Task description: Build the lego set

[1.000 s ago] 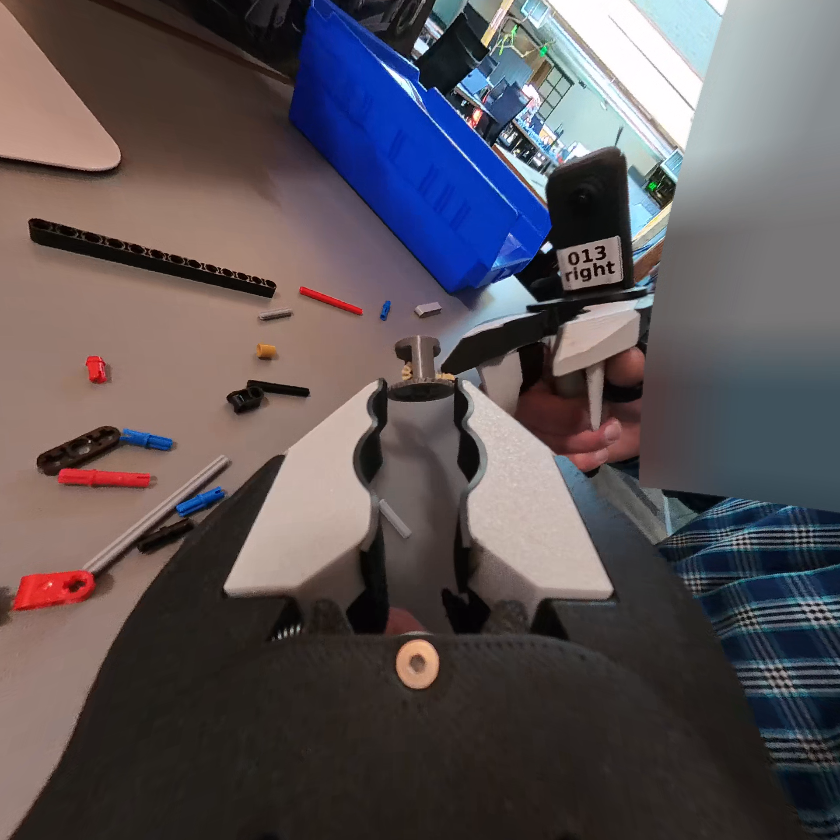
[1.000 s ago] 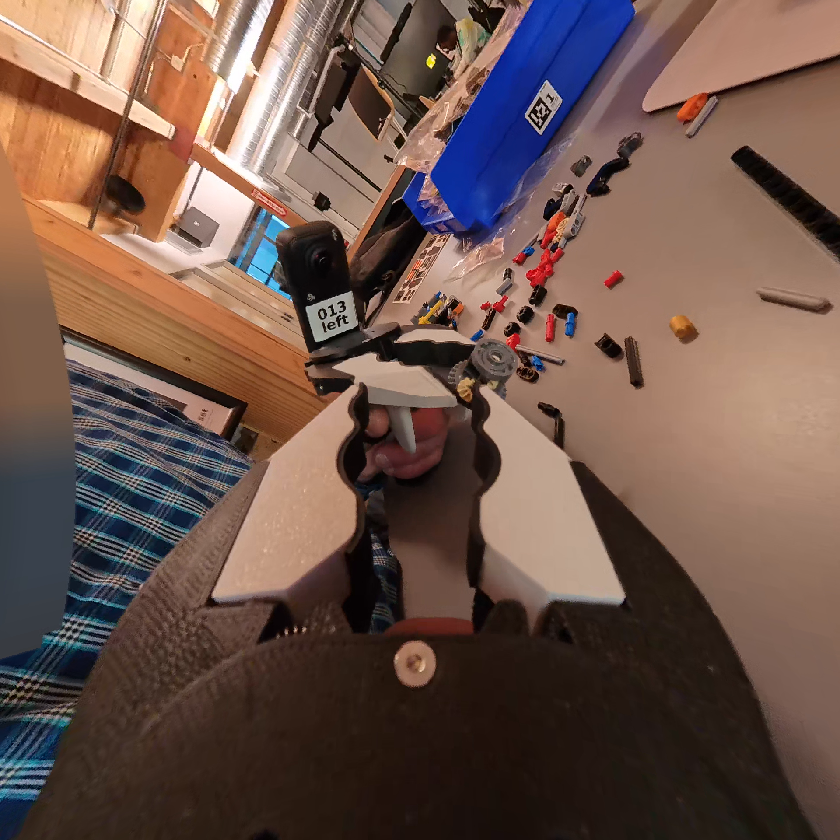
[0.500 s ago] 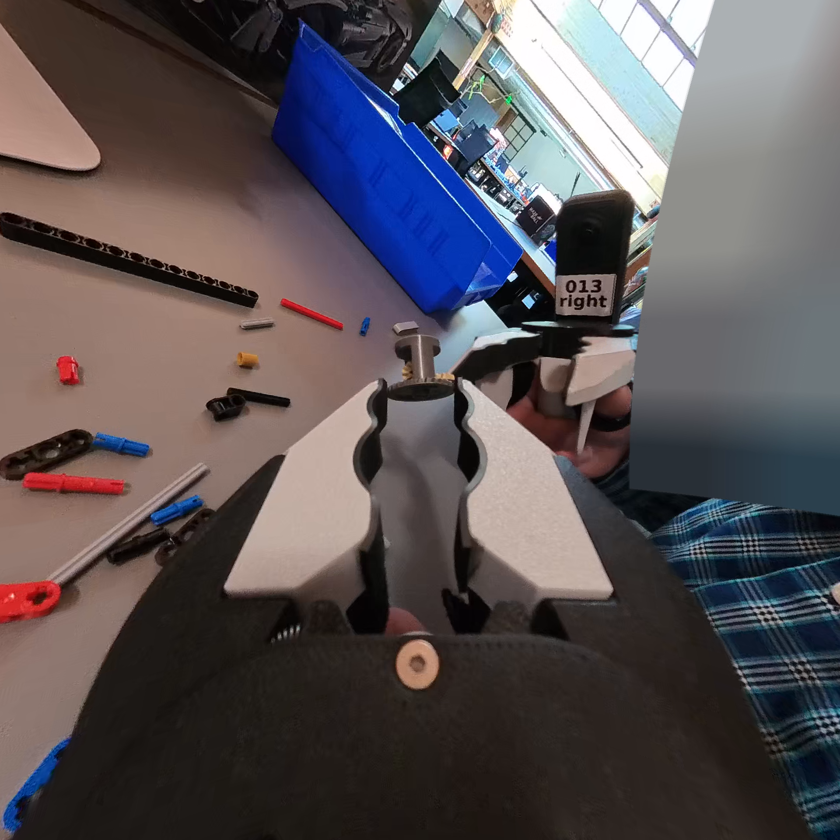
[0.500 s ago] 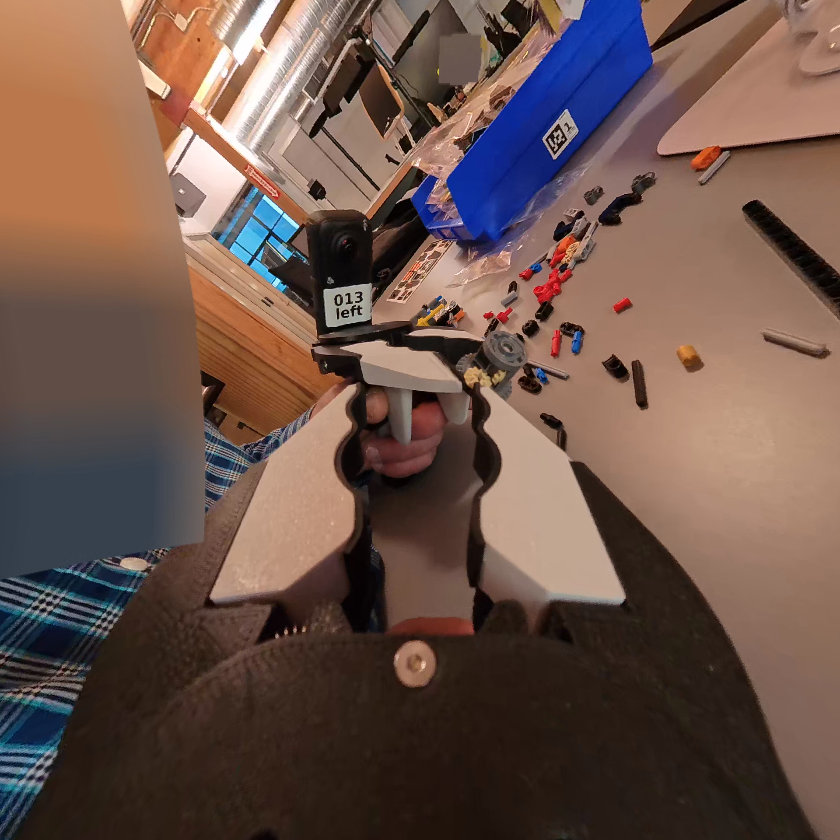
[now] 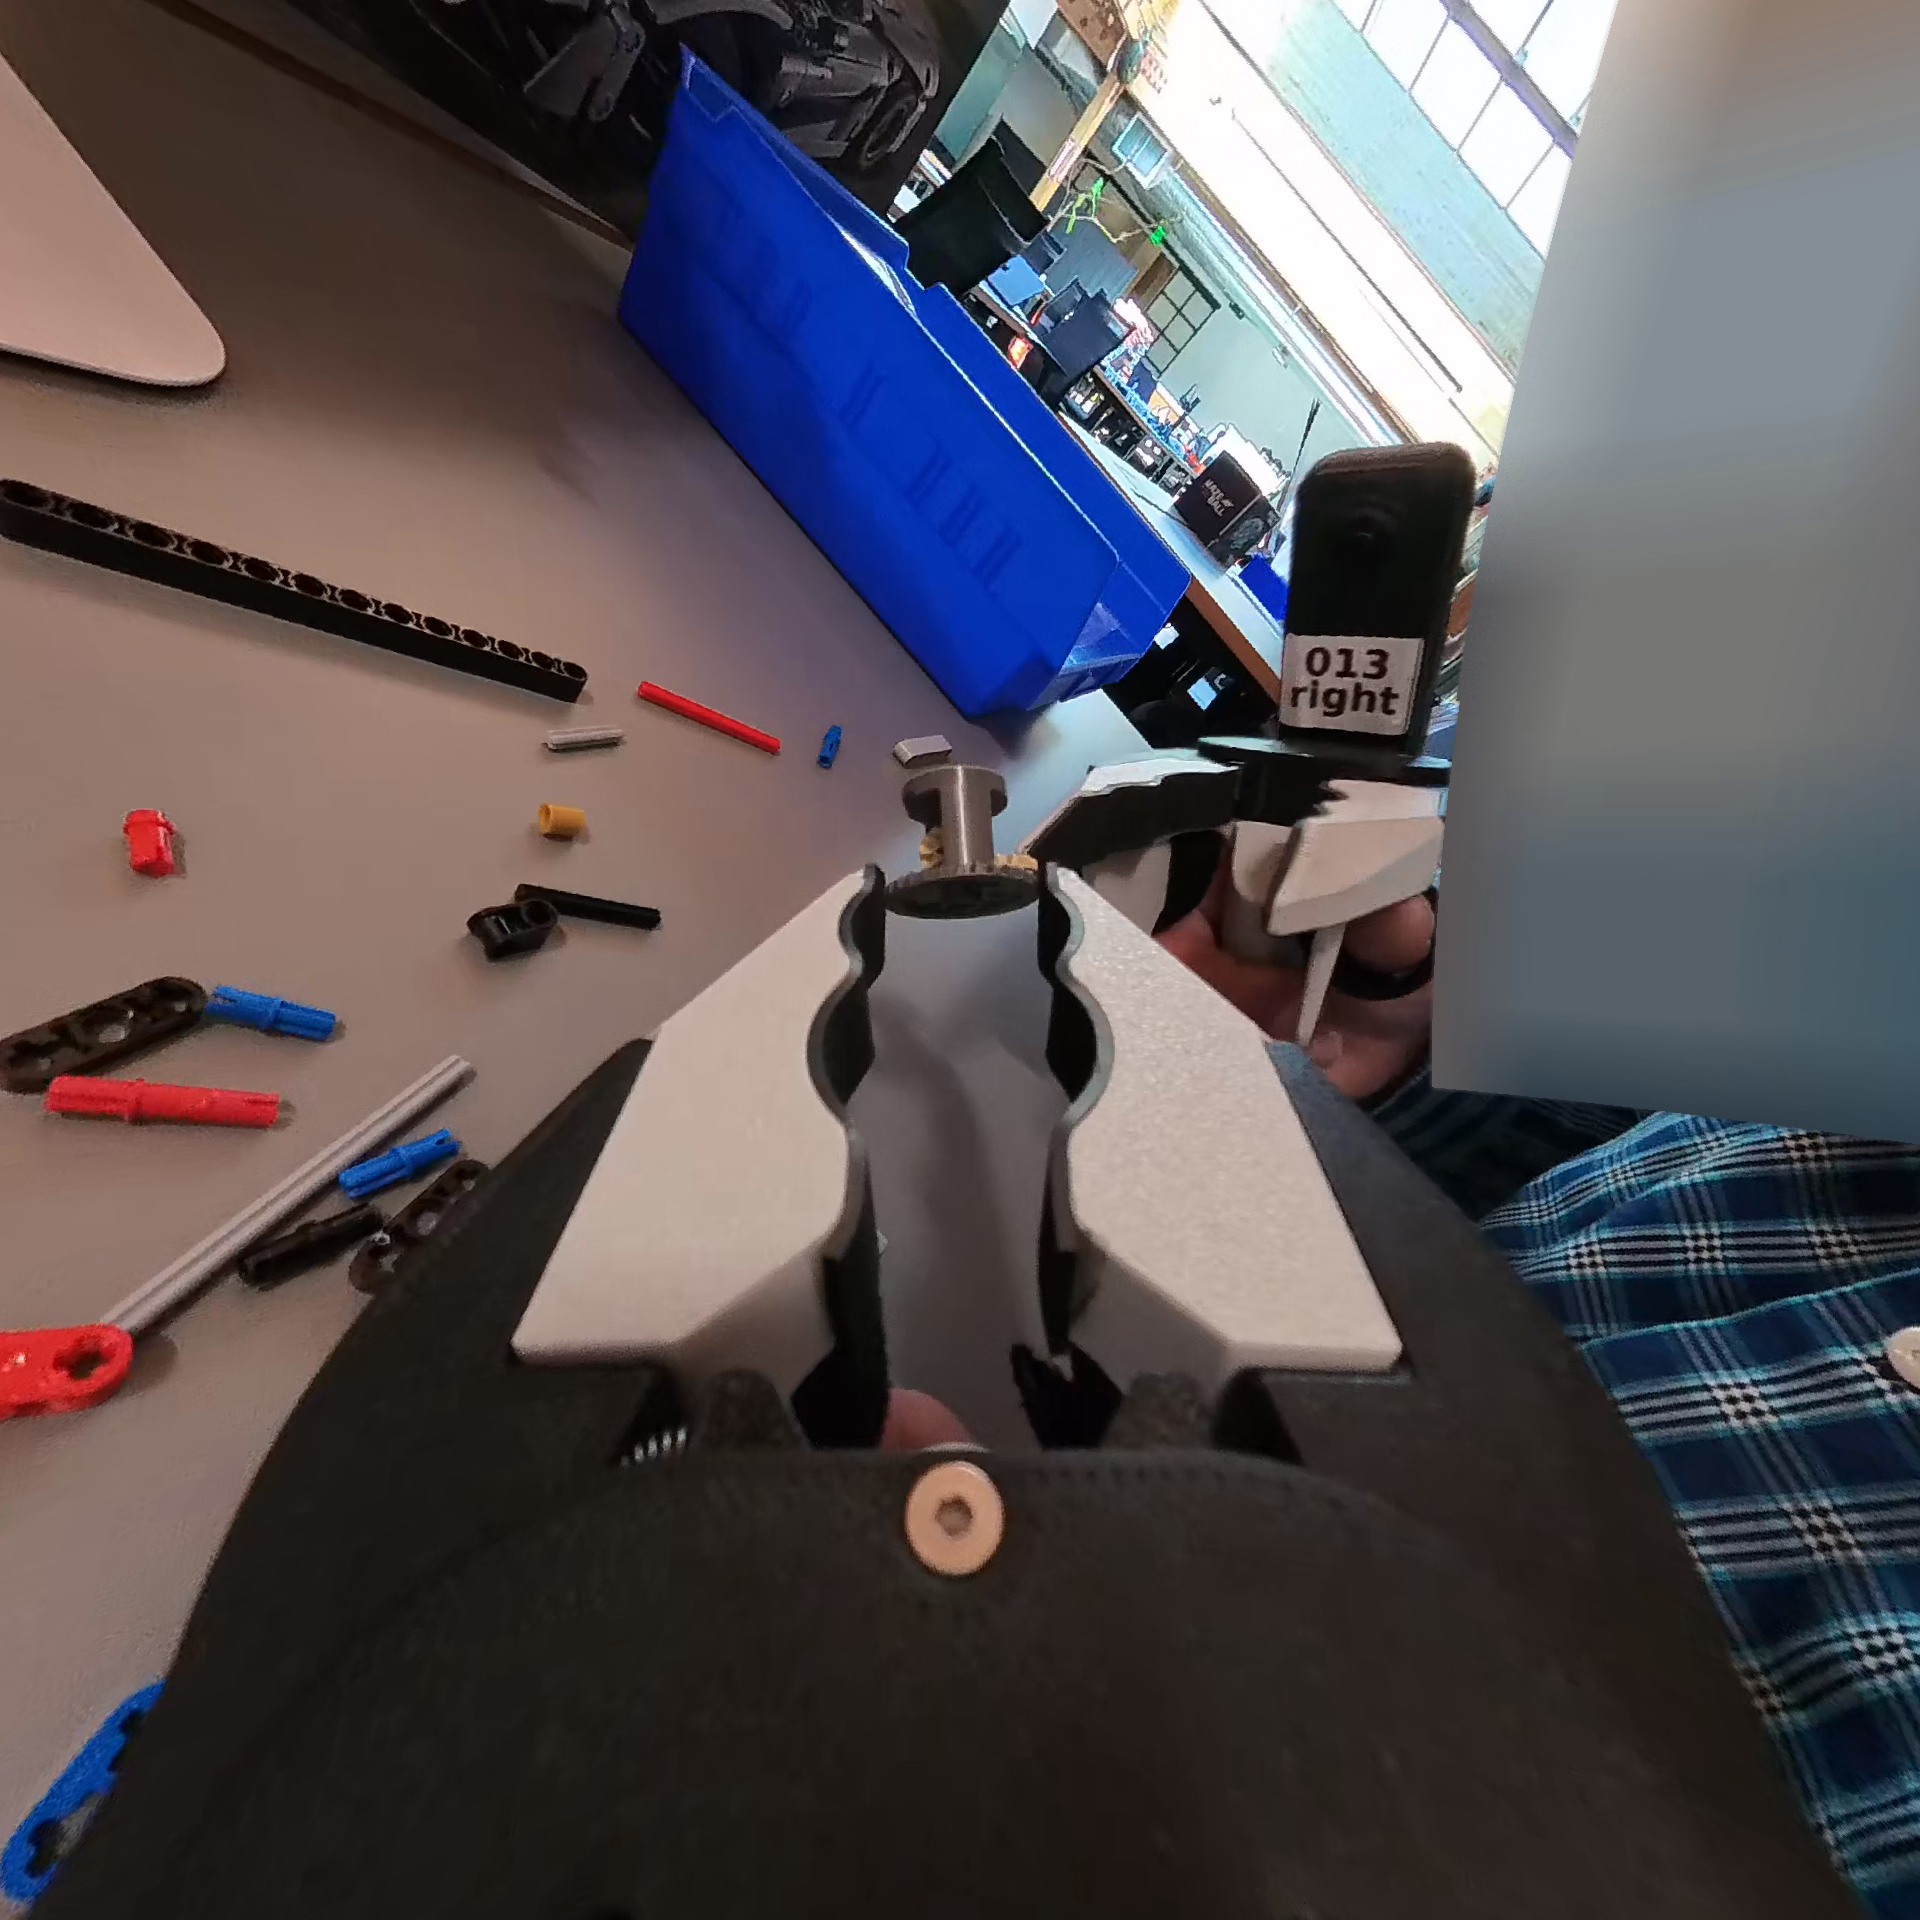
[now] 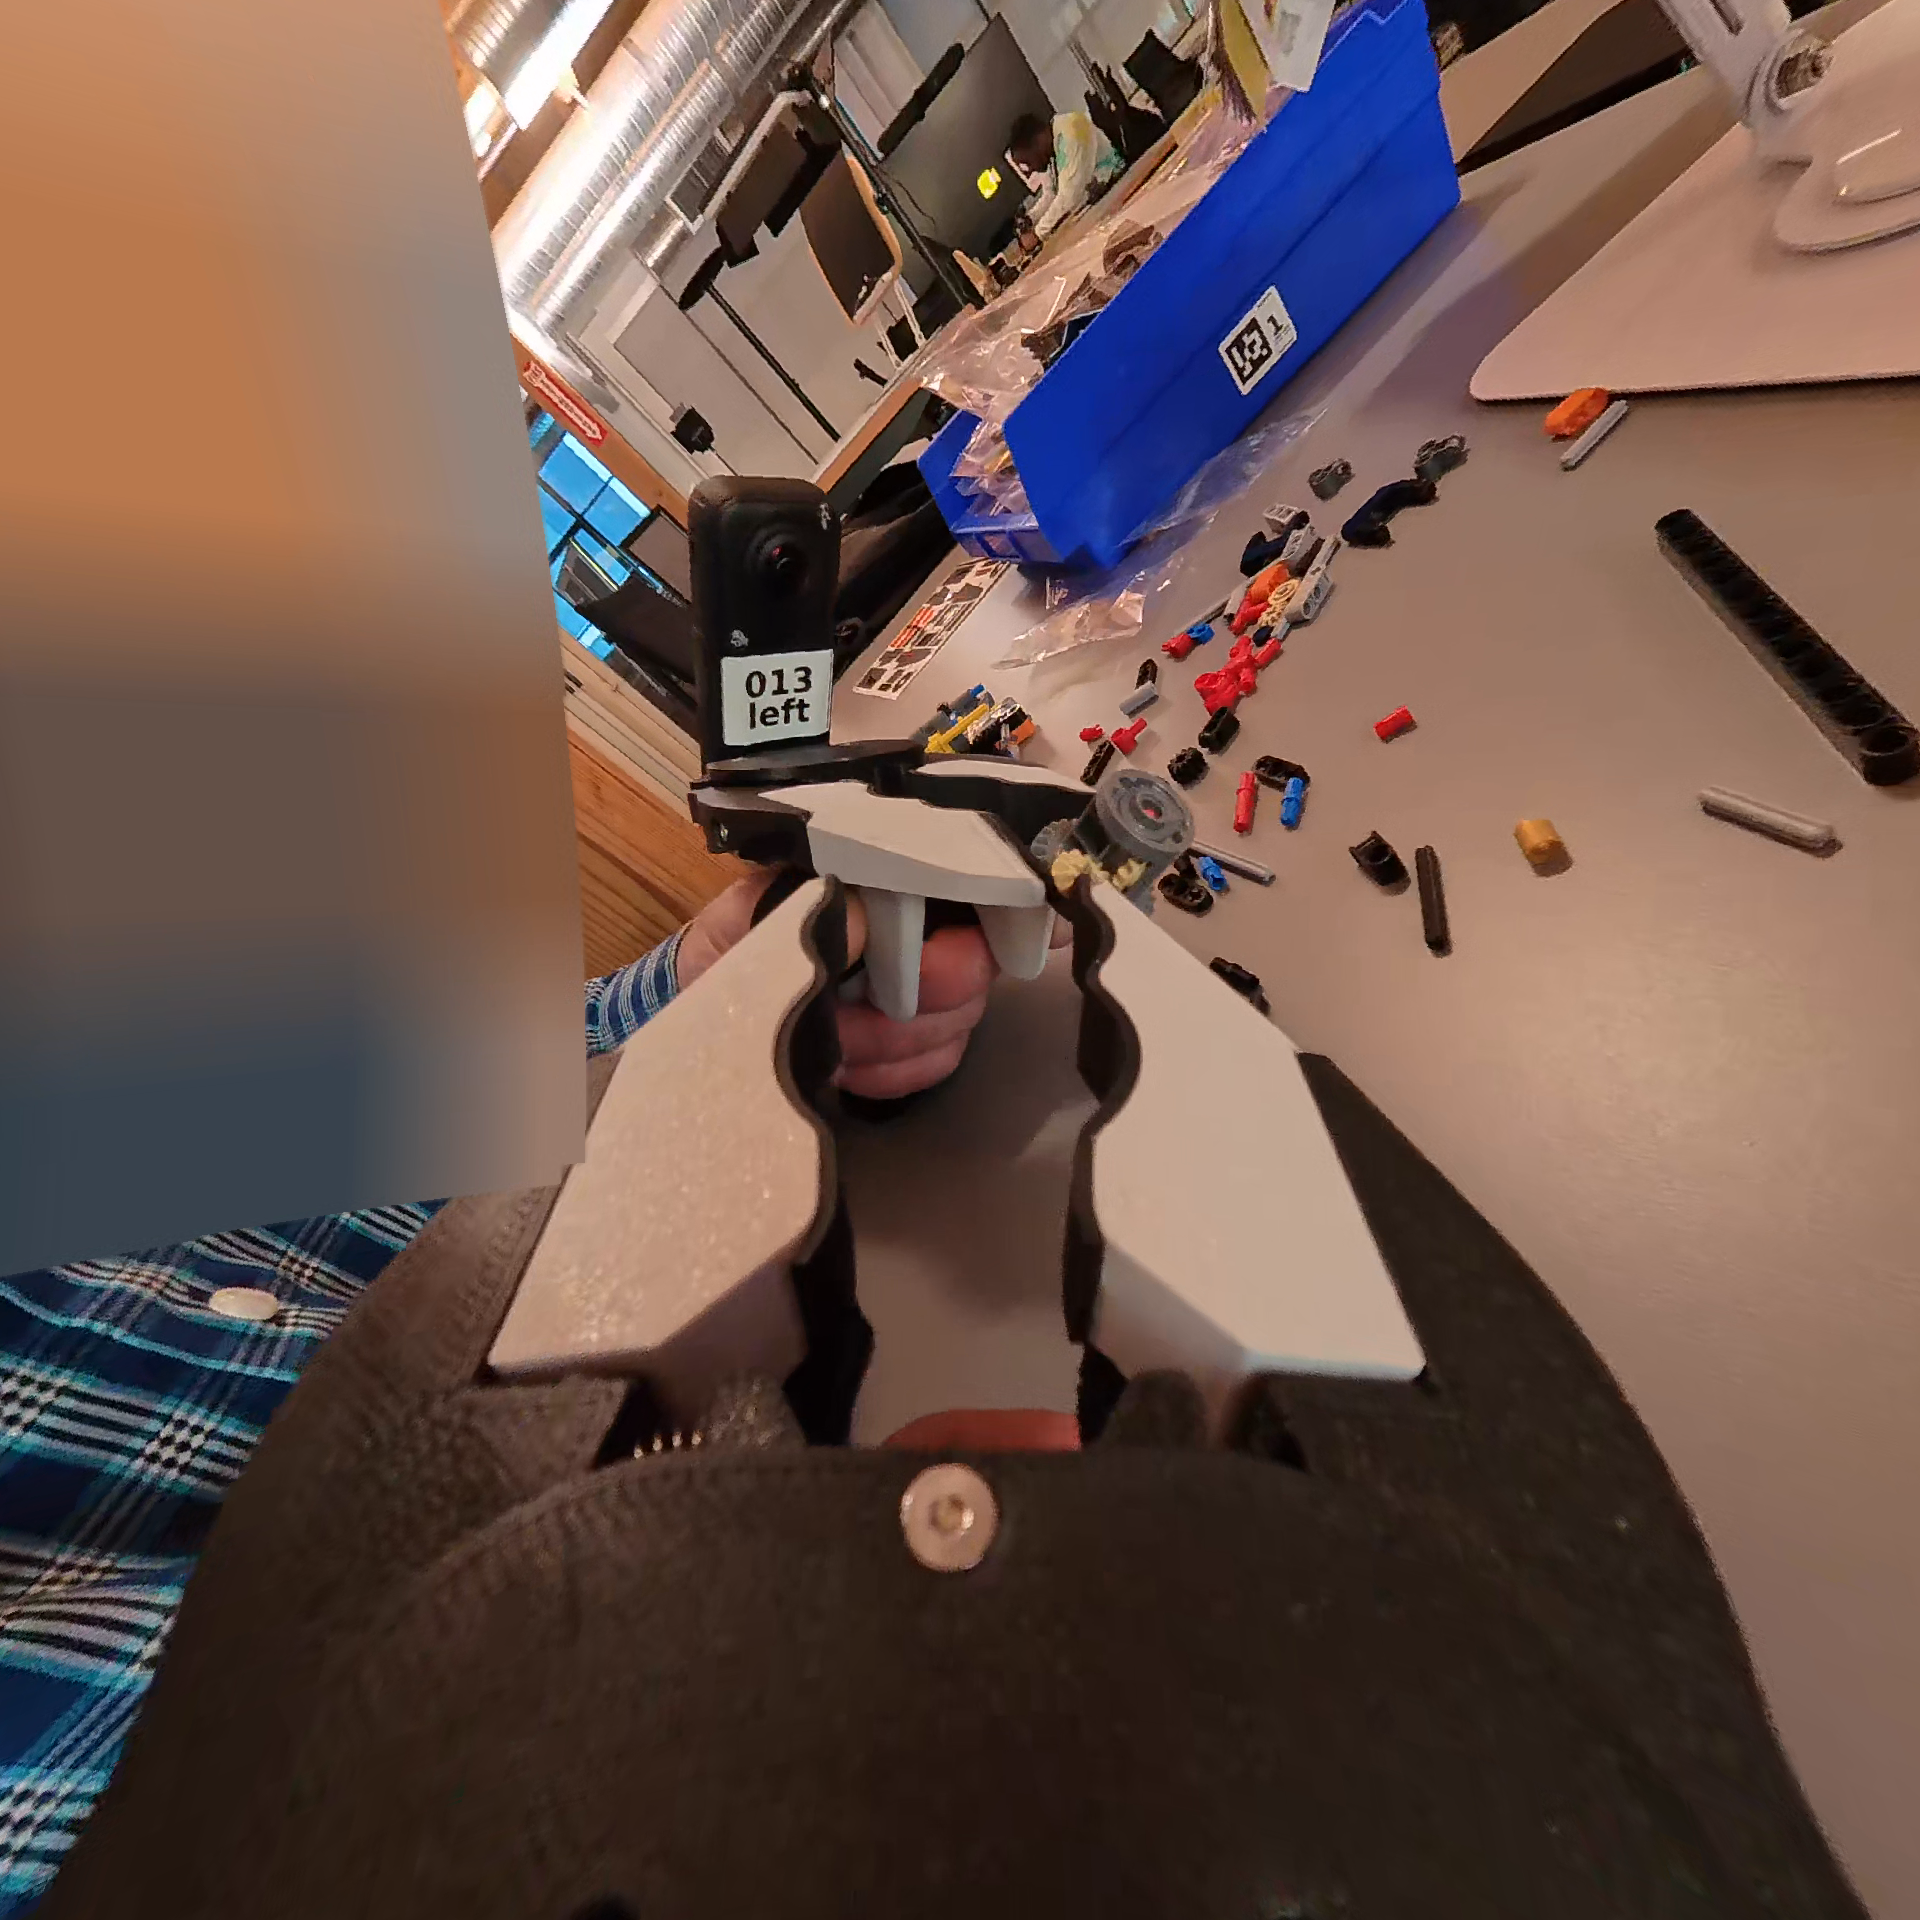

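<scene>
While your left gripper [image 5: 958,896] clamps its fingertips on the dark toothed disc of a small grey gear assembly [image 5: 961,836], that piece sits raised off the grey table [image 5: 416,436], its spool end pointing away from you. From the right wrist view the same assembly [image 6: 1127,831] shows tan gears at the tip of the left tool. Your right gripper [image 6: 951,899] holds nothing, its fingers standing apart just short of your other hand [image 6: 914,1023].

Near your left side on the table lie a grey axle [image 5: 291,1184] with a red connector [image 5: 57,1361], blue pins [image 5: 395,1162], a red pin [image 5: 161,1101] and a short black beam [image 5: 99,1031]. Farther out come a black pin [image 5: 587,907], a tan bush [image 5: 561,819] and a small red piece [image 5: 149,840]. Beyond them a long black beam [image 5: 291,592] runs toward the left edge, with a red axle [image 5: 709,717] past its end. At the far edge stands a blue bin [image 5: 883,436].
</scene>
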Motion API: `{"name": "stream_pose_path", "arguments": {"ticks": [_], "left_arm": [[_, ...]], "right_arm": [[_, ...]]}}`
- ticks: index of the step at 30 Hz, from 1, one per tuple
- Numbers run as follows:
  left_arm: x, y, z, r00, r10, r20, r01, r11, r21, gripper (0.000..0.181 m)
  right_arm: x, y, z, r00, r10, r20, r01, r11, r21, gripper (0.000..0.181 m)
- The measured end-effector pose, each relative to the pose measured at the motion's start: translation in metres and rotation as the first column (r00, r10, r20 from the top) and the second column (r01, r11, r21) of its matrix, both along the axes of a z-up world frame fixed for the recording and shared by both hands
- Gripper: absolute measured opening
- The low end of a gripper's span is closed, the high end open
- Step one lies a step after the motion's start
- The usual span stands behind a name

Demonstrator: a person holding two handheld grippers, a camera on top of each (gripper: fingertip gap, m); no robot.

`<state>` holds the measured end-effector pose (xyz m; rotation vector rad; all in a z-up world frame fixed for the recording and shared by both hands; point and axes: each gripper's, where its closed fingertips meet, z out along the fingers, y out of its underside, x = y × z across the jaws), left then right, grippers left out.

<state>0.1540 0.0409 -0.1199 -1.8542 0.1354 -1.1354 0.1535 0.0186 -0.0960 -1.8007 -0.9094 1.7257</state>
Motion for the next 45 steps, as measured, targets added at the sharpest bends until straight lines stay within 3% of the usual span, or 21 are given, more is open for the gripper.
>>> {"name": "stream_pose_path", "arguments": {"ticks": [8, 16, 29, 37, 40, 45], "left_arm": [[0.0, 0.0, 0.001, 1.0, -0.003, 0.021, 0.003, 1.0, -0.003, 0.027], [0.005, -0.006, 0.014, 0.987, -0.071, 0.145, 0.071, 0.997, 0.009, 0.026], [0.011, -0.011, 0.025, 0.966, -0.14, 0.216, 0.138, 0.99, 0.028, 0.026], [0.013, -0.011, 0.026, 0.964, -0.146, 0.221, 0.143, 0.989, 0.033, 0.026], [0.016, -0.011, 0.026, 0.968, -0.148, 0.203, 0.142, 0.989, 0.045, 0.026], [0.016, -0.01, 0.024, 0.972, -0.145, 0.183, 0.139, 0.989, 0.045, 0.026]], "right_arm": [[0.001, 0.001, 0.001, 1.0, 0.003, 0.001, -0.003, 0.999, 0.04, 0.047], [0.009, 0.018, -0.002, 1.0, -0.031, 0.003, 0.031, 0.998, 0.057, 0.048], [0.006, 0.015, 0.006, 0.988, 0.048, -0.145, -0.059, 0.996, -0.071, 0.019], [0.006, 0.015, 0.007, 0.986, 0.035, -0.161, -0.045, 0.998, -0.053, 0.019], [0.006, 0.016, 0.006, 0.988, 0.013, -0.153, -0.022, 0.998, -0.054, 0.011], [0.008, 0.018, 0.004, 0.989, 0.001, -0.149, -0.009, 0.999, -0.053, 0.017]]}}
